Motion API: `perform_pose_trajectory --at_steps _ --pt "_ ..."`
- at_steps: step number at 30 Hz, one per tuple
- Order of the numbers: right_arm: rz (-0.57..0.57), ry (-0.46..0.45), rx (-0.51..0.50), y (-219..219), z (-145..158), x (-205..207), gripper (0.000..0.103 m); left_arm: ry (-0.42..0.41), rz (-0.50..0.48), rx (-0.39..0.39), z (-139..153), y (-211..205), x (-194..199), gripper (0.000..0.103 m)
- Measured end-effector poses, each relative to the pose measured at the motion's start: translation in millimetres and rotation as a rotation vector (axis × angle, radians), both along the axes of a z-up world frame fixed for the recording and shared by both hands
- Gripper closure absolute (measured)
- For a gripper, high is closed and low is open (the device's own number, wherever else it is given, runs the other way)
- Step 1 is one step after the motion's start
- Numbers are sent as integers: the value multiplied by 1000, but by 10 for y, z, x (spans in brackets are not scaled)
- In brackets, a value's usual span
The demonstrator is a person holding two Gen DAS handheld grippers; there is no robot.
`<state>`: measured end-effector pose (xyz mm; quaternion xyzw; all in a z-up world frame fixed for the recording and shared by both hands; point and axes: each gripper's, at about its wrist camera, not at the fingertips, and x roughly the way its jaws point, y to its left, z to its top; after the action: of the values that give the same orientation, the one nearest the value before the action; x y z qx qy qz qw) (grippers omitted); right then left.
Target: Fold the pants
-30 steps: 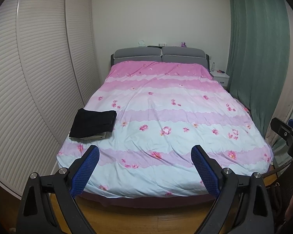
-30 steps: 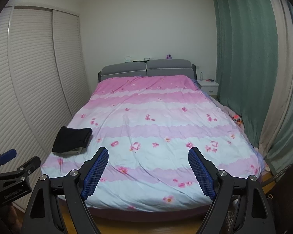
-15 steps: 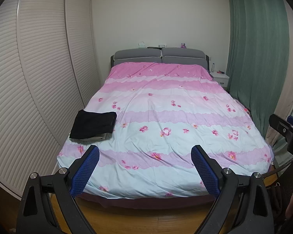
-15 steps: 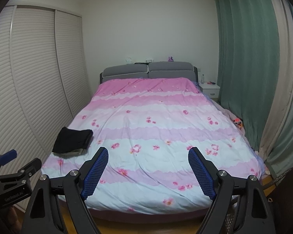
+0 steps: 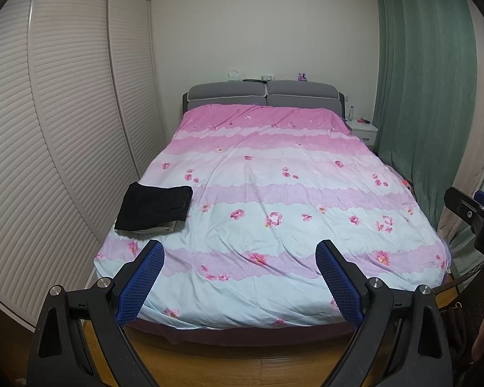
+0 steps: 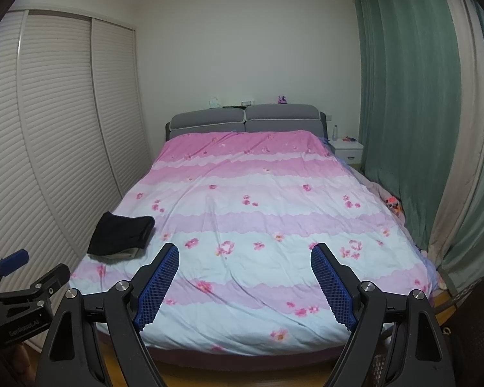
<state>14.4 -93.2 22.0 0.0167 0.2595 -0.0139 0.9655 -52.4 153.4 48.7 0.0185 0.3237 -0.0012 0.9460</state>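
One stack of folded black pants point(image 5: 155, 206) is seen at the bed's point(image 5: 274, 277) left edge, ahead-left of two wide-spread, empty claws: left claw point(image 5: 240, 259), right claw point(image 6: 244, 261).

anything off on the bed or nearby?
Nothing much. Black pants lie folded on a pale garment at the bed's left edge. A small orange toy sits on the floor by the curtain.

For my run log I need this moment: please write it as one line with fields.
left hand-held gripper: open, empty | right hand-held gripper: open, empty | black pants: folded, on bed left edge, untouched
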Motion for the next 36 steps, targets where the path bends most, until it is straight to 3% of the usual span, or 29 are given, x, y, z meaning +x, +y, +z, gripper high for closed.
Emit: perform_pose_trajectory --at_steps 36 --pt "-40 -1 6 48 18 -29 19 6 -31 10 34 -36 -3 7"
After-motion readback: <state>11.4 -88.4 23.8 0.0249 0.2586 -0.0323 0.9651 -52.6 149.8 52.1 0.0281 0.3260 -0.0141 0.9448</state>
